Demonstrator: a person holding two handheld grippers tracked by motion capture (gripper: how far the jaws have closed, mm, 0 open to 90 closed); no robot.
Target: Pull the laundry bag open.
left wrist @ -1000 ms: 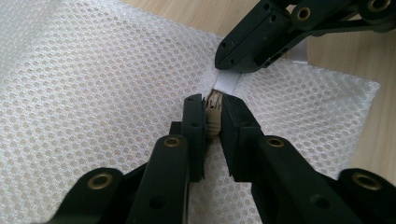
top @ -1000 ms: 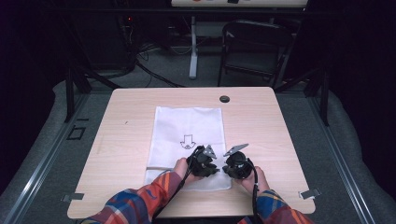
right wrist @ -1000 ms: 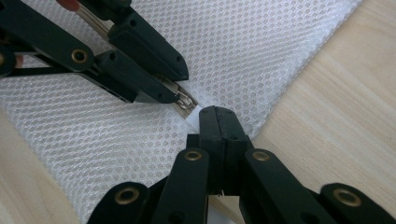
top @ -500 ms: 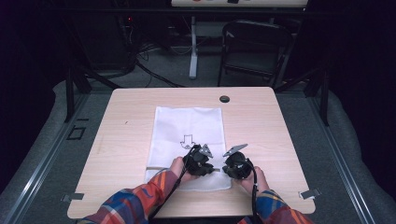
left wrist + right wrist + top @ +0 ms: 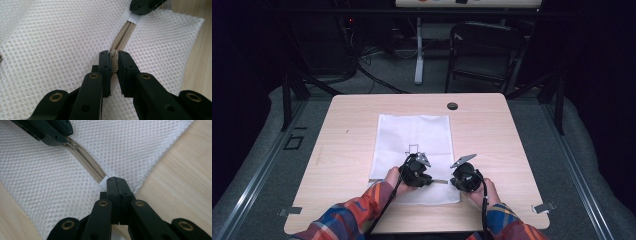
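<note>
A white mesh bag lies flat on the wooden table, its beige zipper running along the near end. My left gripper is shut on the zipper pull; in the high view the left gripper sits over the bag's near middle. My right gripper is shut on the white tab at the zipper's end, by the bag's right edge, and shows in the high view as the right gripper. The zipper gapes open between the two grippers.
The table has a dark cable hole near its far edge. A small printed arrow marks the bag. A black chair and a stand post are on the floor beyond. Bare wood flanks the bag on both sides.
My left gripper has slid left along the zipper, away from the right gripper, and the gap between them has widened. The right gripper has held still.
</note>
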